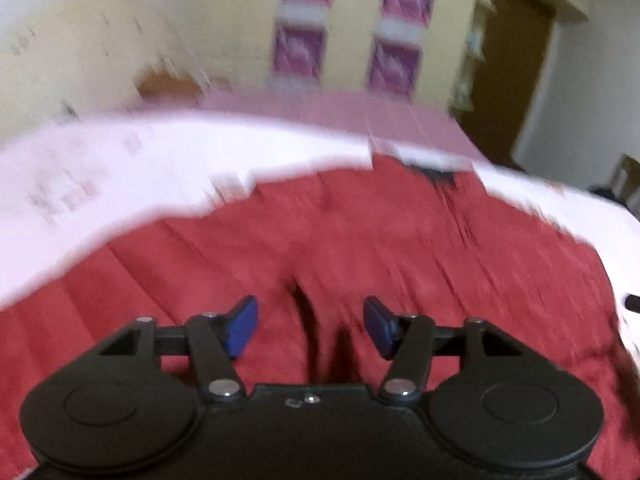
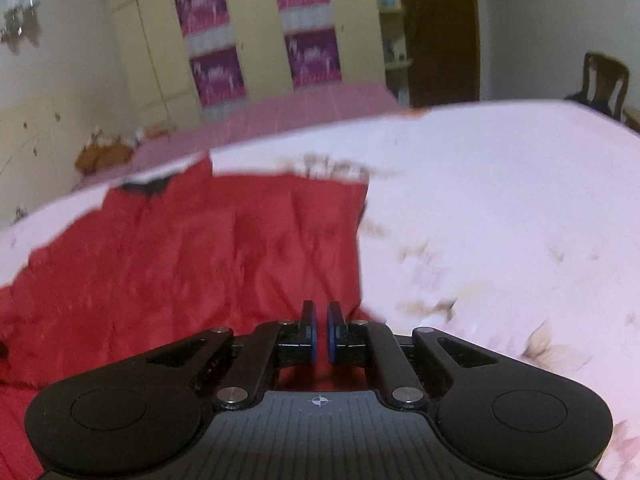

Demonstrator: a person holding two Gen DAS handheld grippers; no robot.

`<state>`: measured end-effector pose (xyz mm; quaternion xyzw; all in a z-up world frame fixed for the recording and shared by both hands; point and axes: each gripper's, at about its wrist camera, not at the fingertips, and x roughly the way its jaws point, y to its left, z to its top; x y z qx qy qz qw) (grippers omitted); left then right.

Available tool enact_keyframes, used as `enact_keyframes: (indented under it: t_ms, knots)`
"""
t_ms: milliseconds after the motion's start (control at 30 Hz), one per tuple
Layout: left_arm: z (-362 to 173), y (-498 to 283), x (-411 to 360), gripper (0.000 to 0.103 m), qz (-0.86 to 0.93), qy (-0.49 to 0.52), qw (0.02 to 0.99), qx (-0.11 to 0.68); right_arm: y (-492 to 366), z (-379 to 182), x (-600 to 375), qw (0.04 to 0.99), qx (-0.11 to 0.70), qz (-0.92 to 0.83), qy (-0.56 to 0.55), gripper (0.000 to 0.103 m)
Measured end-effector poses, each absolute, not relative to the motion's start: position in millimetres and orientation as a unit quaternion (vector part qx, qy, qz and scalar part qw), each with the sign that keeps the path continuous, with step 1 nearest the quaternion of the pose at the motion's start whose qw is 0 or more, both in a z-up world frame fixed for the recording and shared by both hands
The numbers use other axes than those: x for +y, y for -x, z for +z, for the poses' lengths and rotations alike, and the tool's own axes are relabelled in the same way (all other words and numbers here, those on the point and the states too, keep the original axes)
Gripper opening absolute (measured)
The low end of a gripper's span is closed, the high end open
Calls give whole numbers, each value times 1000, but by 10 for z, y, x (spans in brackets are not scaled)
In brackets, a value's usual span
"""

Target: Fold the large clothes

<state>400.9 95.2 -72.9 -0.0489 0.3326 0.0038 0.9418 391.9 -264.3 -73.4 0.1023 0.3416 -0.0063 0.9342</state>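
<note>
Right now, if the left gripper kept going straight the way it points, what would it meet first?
Most likely the red quilted fabric garment spread on the white bed sheet; the open left gripper angles down toward it, though blur hides depth.

Left matte-black plastic gripper: two round side discs, silver pivot screws, blue pads. Right black gripper: same build, ribbed grey centre plate w/ small crosshair mark.

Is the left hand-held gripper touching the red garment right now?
Cannot tell. In the left wrist view the left hand-held gripper stands open with nothing between its blue pads, above the red garment, but motion blur hides whether a fingertip brushes the cloth.
</note>
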Motion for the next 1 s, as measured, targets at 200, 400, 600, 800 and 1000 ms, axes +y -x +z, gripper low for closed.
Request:
enact_keyframes:
  t_ms: [200,400,600,800,1000]
  knots:
    - [-874,-4418,473,54,-58,-2,935,350,-4316,-735,-2421,938,338,27,-74,6]
    - [-1150,-4599,501,55,-43,-9,921,388,-4573,-1111,-2443,921,387,25,-38,6]
    - [-1059,-4624,321,55,-60,-21,932,356,-4673,-837,-2495,938,340,36,-54,6]
    - [-1267,-4929,232,65,-56,-30,927,369,-5188,-1124,-2541,923,384,4,-9,6]
    - [-1197,-4935,263,62,-49,-33,929,365,-5212,-1164,-2640,921,390,-6,-8,6]
